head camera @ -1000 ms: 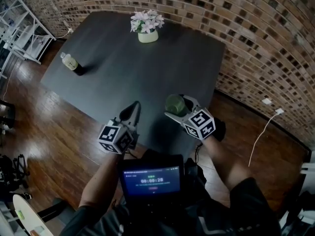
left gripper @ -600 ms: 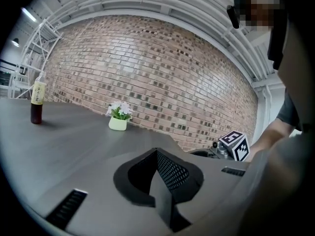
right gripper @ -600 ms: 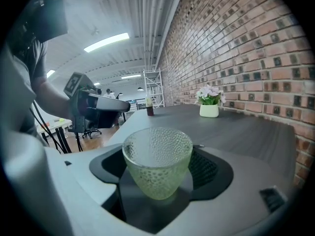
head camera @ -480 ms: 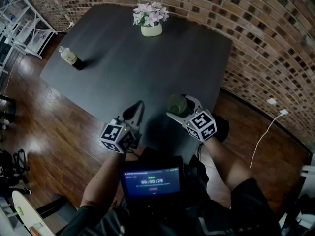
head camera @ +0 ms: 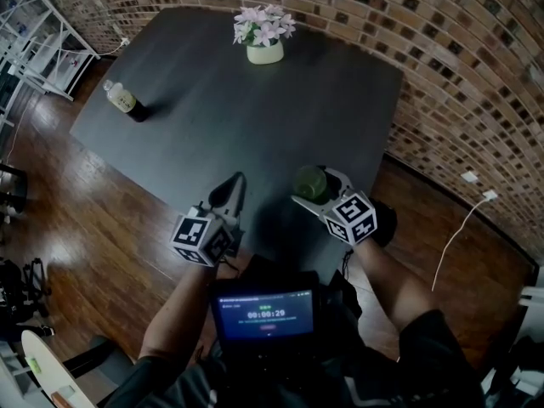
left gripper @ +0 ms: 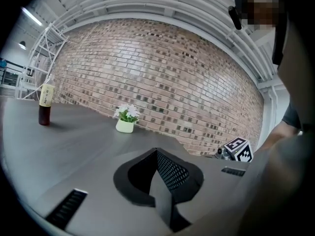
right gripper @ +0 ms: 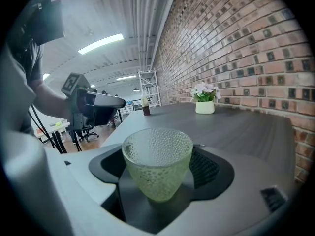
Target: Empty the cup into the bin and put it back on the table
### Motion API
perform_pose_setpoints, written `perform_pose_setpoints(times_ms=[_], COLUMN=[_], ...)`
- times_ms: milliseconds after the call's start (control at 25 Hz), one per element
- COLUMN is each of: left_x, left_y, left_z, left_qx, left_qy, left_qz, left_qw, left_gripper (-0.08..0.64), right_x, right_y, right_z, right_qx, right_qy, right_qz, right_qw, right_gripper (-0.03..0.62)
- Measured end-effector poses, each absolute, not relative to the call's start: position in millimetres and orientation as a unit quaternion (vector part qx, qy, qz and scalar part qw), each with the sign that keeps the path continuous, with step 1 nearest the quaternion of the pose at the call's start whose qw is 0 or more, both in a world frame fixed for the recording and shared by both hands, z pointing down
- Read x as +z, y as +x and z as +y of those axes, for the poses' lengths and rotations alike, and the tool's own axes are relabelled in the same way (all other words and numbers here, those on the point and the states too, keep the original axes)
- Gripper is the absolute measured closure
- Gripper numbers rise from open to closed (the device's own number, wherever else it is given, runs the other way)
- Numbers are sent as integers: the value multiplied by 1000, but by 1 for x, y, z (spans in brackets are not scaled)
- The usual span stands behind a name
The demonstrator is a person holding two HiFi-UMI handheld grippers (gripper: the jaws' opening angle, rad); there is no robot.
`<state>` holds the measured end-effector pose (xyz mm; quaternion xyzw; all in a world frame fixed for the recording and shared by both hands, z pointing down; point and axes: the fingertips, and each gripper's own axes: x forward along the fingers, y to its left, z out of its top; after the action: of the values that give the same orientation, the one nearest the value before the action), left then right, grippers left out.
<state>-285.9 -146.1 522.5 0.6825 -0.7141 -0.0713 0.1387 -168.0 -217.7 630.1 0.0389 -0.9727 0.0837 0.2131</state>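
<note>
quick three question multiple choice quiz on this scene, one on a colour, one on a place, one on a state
1. What colour is the cup? A red; B green; C blue.
2. Where does the flower pot stand? A at the table's far side; B at its near edge; C touching the cup.
3. How do the left gripper's jaws stand? A wide apart; B closed on the cup; C together, nothing between.
Answers: 1 B, its dimpled glass is green; 2 A, the head view shows it far across the table; 3 C, the left gripper view shows them meeting.
</note>
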Motion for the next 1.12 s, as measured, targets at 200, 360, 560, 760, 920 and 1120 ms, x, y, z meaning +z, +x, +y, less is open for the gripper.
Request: perform_pose_setpoints(times_ms=[200,360,560,760,920,1120], left_x=[520,519,510,483,466,440], left_y=[-283,-284,-279,-271,-254,-224], left_z=[-151,-154,-151,-151,-159,-170], left_qx=[-60,-61,-62,-74,-73,-86], left_qy=[692,690,692,704,730,764], left_qz=[-706,-708,-704,-691,-666,-625], left_qw=[139,141,149,145,137,135], left_gripper=[561,563,562,561,561,562], right_x=[624,620,604,566,528,483], right_y=[-169,-166,-155,-135,-104,-60], right_z=[-214,-217,-216,-219,-229,-236], right_qx=[80,88,90,102,112,106], right_qy=[34,39,41,69,113,153], right_qz=[-973,-974,-974,-978,-979,-979], right_qw=[212,207,205,167,125,87], right_gripper=[152,104,104,104,104,159])
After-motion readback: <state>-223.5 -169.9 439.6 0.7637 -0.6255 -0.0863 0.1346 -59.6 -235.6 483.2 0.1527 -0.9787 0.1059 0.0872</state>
